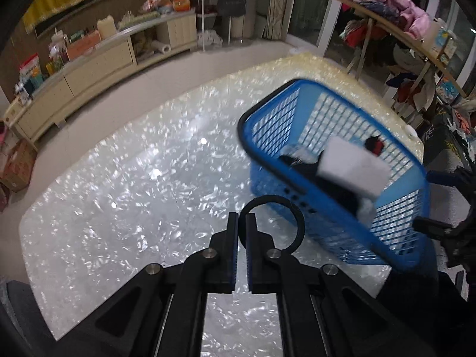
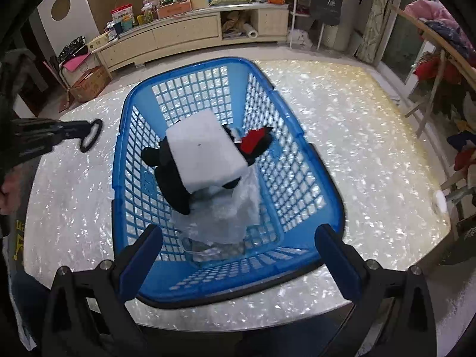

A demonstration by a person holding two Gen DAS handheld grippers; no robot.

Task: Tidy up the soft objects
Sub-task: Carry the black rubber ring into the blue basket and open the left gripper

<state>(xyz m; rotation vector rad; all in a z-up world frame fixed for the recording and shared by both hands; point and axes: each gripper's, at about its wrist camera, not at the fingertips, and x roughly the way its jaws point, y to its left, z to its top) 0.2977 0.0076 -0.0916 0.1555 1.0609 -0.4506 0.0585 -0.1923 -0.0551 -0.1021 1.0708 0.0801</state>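
Note:
A blue plastic basket (image 2: 300, 160) stands on the pearly white table (image 2: 372, 154). In it lie a white foam block (image 2: 205, 151), a black and white plush toy with a red patch (image 2: 253, 141) and a clear plastic wrap (image 2: 226, 217). My right gripper (image 2: 238, 255) is open and empty, just above the basket's near rim. My left gripper (image 1: 241, 226) is shut on a black ring (image 1: 299, 223), left of the basket (image 1: 395, 184). The left gripper also shows in the right wrist view (image 2: 89, 134), holding the ring over the table.
A long cream cabinet (image 2: 184, 35) with boxes and bottles runs along the far wall. A wooden rack with clothes (image 2: 440, 59) stands to the right of the table. A cardboard box (image 2: 89, 86) sits on the floor at the left.

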